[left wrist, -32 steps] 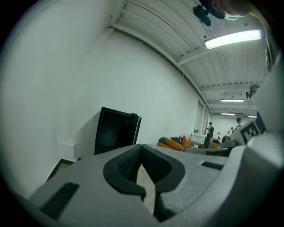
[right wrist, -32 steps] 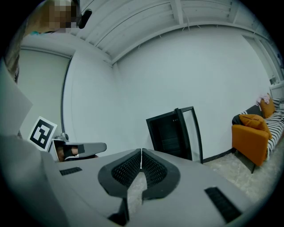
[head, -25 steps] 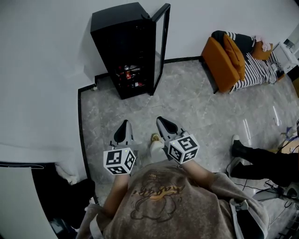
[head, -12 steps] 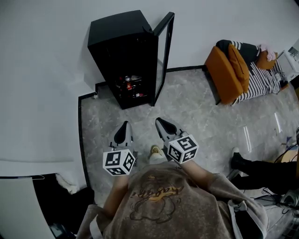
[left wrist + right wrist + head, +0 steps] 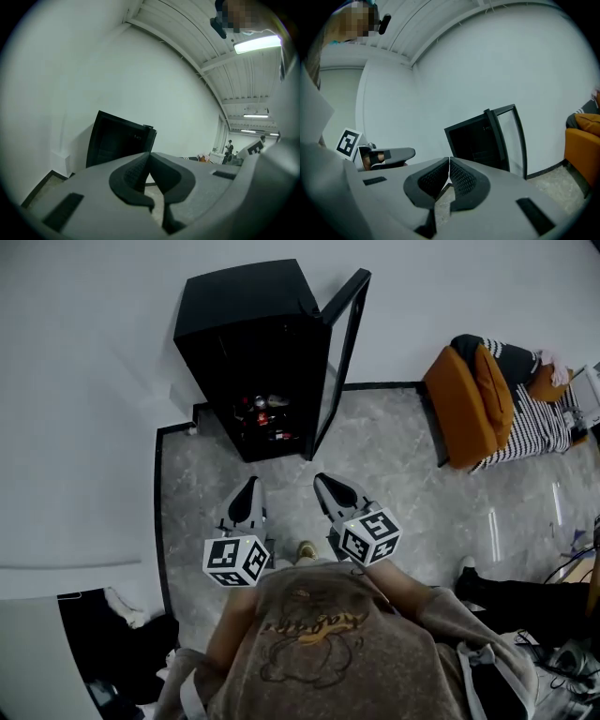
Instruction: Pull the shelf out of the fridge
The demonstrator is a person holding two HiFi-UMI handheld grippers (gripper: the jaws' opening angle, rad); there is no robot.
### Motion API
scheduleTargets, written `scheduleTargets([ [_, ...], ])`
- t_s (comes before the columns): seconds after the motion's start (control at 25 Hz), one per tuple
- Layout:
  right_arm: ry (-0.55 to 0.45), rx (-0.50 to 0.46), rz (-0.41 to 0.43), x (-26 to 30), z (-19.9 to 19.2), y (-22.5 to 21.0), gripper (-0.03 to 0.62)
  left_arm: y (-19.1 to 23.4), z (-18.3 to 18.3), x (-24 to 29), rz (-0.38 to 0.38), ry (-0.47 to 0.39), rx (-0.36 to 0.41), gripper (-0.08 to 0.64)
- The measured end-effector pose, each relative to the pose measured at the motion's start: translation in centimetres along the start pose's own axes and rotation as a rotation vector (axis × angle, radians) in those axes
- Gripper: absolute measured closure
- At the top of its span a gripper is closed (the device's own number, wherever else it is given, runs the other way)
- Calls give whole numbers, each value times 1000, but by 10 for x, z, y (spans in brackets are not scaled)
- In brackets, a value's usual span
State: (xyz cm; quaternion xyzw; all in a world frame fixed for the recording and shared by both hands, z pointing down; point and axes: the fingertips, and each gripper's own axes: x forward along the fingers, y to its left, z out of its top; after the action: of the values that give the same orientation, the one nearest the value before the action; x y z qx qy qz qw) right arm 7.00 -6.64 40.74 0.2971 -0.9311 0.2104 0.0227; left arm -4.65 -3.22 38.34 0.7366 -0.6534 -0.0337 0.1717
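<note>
Nothing is done yet: the dark can-laden shelf (image 5: 280, 427) sits inside the small black fridge (image 5: 246, 338), its glass door (image 5: 341, 360) open; the grey left gripper (image 5: 249, 487) and right gripper (image 5: 323, 482), both closed and empty, hover well short of the fridge

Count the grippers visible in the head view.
2. The left gripper is held above the floor, facing the open fridge. The right gripper is beside it, to its right. Both are shut.

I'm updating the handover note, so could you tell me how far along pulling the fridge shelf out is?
Done: the fridge door stands open. In hand: nothing; the left gripper and right gripper are shut, empty, short of the fridge. Left: reach in, grip the shelf inside and pull it out.
</note>
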Motion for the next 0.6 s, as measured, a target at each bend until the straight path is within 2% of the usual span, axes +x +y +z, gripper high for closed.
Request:
scheduleTargets([
  [0.16, 18, 20, 18, 26, -3, -24, 569, 14, -6, 23, 36, 20, 12, 554],
  [0.6, -37, 22, -4, 50, 22, -10, 569, 32, 19, 13, 40, -37, -12, 554],
])
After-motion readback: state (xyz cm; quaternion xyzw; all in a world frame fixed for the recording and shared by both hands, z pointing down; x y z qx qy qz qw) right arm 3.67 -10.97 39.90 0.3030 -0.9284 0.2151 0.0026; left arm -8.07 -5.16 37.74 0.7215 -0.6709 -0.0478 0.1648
